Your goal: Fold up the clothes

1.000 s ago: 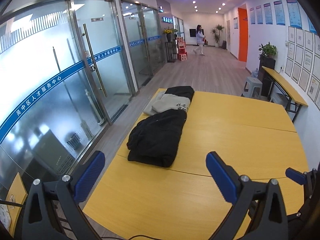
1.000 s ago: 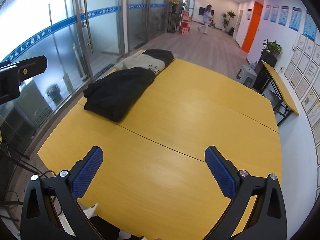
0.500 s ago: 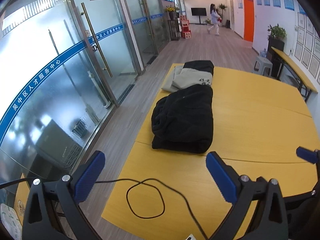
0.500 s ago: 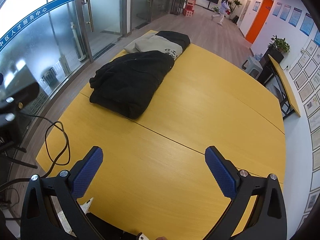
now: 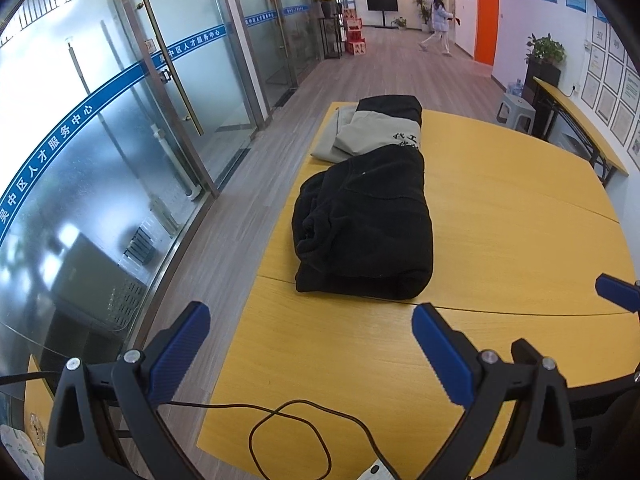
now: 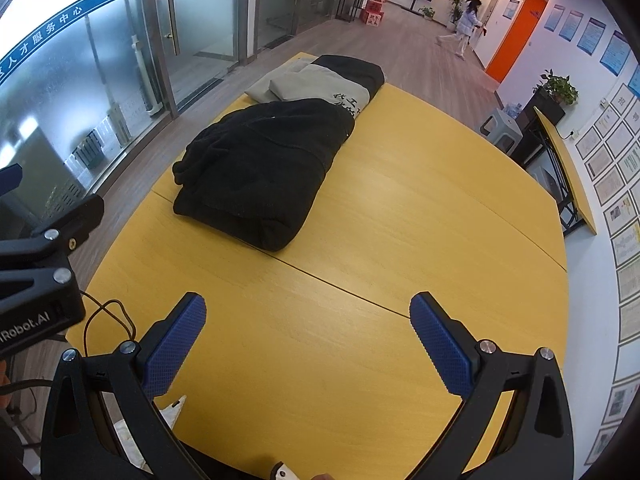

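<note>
A folded black garment [image 5: 366,224] [image 6: 260,172] lies along the left side of the yellow table [image 5: 520,240] [image 6: 420,220]. Behind it rests a folded grey and black garment [image 5: 380,130] [image 6: 324,80] with dark lettering. My left gripper [image 5: 312,348] hovers open above the table's near left corner, nothing between its blue pads. My right gripper [image 6: 308,336] is open too, over the bare near part of the table, well short of the clothes. The left gripper's body shows at the left edge of the right wrist view.
A thin black cable [image 5: 288,432] loops on the table's near edge. Glass walls and doors [image 5: 120,120] line the left side past a strip of floor. A narrow side table [image 5: 576,120], a stool [image 5: 516,108] and a plant stand by the right wall. A person [image 5: 438,22] walks far down the corridor.
Both grippers have risen and tilted down over the near table, so the clothes appear more from above. The cable has come into the left view. The distant person walked to the right.
</note>
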A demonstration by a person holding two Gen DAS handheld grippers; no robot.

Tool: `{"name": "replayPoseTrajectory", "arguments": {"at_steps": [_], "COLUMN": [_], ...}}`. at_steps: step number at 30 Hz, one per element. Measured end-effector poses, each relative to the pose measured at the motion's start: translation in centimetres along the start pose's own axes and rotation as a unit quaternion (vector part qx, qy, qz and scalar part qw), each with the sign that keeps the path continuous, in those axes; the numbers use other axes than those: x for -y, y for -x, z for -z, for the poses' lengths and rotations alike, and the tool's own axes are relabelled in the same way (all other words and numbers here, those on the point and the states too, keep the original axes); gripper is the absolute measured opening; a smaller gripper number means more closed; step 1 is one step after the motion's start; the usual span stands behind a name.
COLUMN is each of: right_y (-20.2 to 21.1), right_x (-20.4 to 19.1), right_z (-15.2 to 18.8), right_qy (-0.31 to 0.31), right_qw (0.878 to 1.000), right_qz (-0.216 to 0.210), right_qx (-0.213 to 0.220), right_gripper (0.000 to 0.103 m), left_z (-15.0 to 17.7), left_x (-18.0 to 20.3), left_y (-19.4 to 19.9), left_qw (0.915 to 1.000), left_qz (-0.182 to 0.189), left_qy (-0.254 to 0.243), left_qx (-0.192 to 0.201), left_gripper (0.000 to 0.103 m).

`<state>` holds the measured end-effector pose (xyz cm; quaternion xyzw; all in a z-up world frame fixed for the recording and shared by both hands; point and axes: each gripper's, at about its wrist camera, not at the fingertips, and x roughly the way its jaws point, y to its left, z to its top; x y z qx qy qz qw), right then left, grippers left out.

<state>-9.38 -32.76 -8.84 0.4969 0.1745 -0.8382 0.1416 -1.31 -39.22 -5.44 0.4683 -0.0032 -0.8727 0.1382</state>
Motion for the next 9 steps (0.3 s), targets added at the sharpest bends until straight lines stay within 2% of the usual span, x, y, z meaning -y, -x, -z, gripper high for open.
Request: {"name": "replayPoseTrajectory", "arguments": {"at_steps": [4,7,9], "right_y": [-0.2,-0.2,-0.4], "right_x": [-0.2,-0.3,-0.3], "right_z": [-0.8,-1.4,-1.6], "right_qy": [-0.001,-0.002,-0.003], "right_qw": [1.0,1.0,1.0], "right_qz": [0.0,-0.002,-0.002], "right_qx": [0.001,0.005,0.003], "right_gripper": [0.102,0.102,0.102], "left_z": [-0.2,-0.5,-0.7], "left_x": [-0.2,-0.8,-1.0], "left_y": [0.1,-0.1,-0.2], "left_qw": [0.9999,0.9999,0.9999], "left_qz": [-0.011,0.005,-0.001], "left_qy": [0.006,0.013,0.017], "left_qx": [0.006,0.002,0.001], "left_gripper": [0.103,0.103,0.103]}}
